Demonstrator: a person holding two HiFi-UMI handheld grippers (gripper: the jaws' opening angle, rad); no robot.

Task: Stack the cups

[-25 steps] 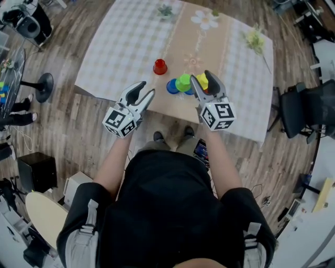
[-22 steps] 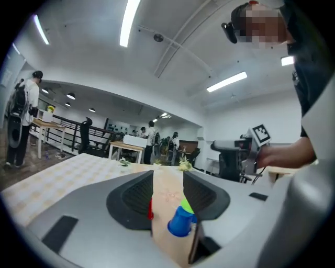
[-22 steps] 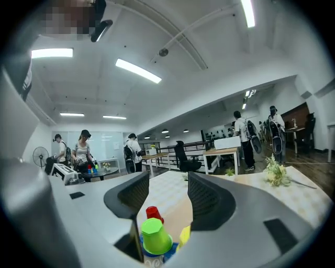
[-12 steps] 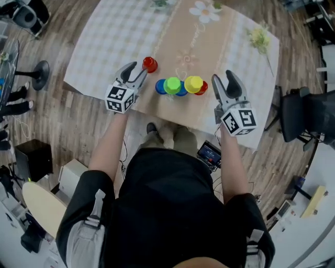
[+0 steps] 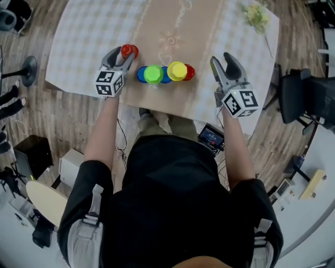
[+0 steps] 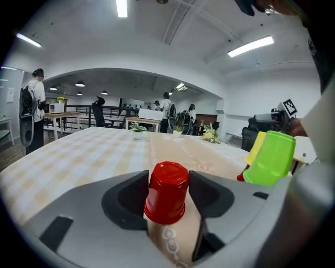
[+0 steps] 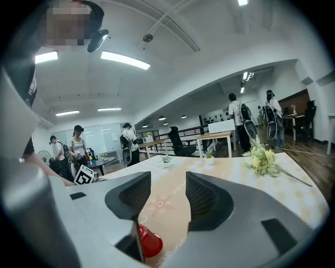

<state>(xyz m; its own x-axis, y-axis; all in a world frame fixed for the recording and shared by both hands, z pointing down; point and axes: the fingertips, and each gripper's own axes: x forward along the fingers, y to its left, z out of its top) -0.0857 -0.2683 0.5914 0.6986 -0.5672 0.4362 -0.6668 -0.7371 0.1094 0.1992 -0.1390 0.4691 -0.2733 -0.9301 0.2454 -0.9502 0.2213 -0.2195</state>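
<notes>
A lone red cup stands upside down near the table's left front. My left gripper has it between its jaws, which have just been opening; the pads flank the red cup without pressing. To the right is a cluster: blue cup, green cup, yellow cup, another red cup. My right gripper hovers right of the cluster; its jaws have just been closing a little with nothing between them. That red cup shows low by its left jaw.
The checked tablecloth has a beige strip down the middle. A flower sprig lies at the far right corner. A black chair stands right of the table, and its front edge runs just under both grippers.
Both grippers have moved forward over the table. The left one dropped toward the lone red cup and now straddles it. The right one swung out to the right of the cluster.
</notes>
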